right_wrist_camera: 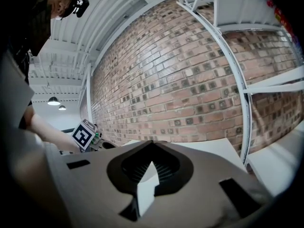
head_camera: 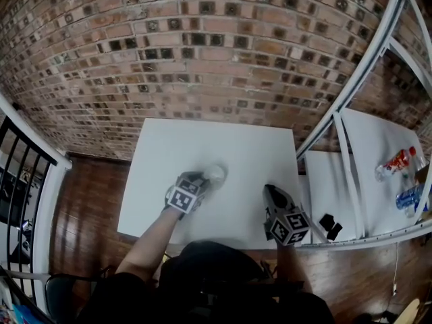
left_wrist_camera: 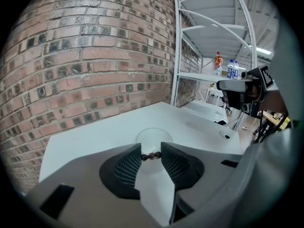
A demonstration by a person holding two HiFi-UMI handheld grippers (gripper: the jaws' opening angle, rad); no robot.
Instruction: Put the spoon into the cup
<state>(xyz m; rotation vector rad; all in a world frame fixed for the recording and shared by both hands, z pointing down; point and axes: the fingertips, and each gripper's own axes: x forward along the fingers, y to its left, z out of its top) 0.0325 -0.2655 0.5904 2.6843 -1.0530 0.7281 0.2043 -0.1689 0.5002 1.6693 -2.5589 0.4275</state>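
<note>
Head view, reading from the left: my left gripper leans over the white table with its tips at the near rim of the clear cup, which stands upright near the table's middle. Its jaws are clamped on a small dark, knobbly piece bridging the tips, which I take for the spoon (the left gripper view shows it best; from above it is too small to make out). The spoon sits just short of the cup's mouth, not yet inside. I judge it is held crosswise like this so it can be carried over the rim and dropped in. Further right, my right gripper sits at the table's near edge, well apart from the cup, jaws closed tip to tip on nothing. I reckon it is parked there because one hand suffices. At far right, a white rack holds bottles, off the table altogether.
</note>
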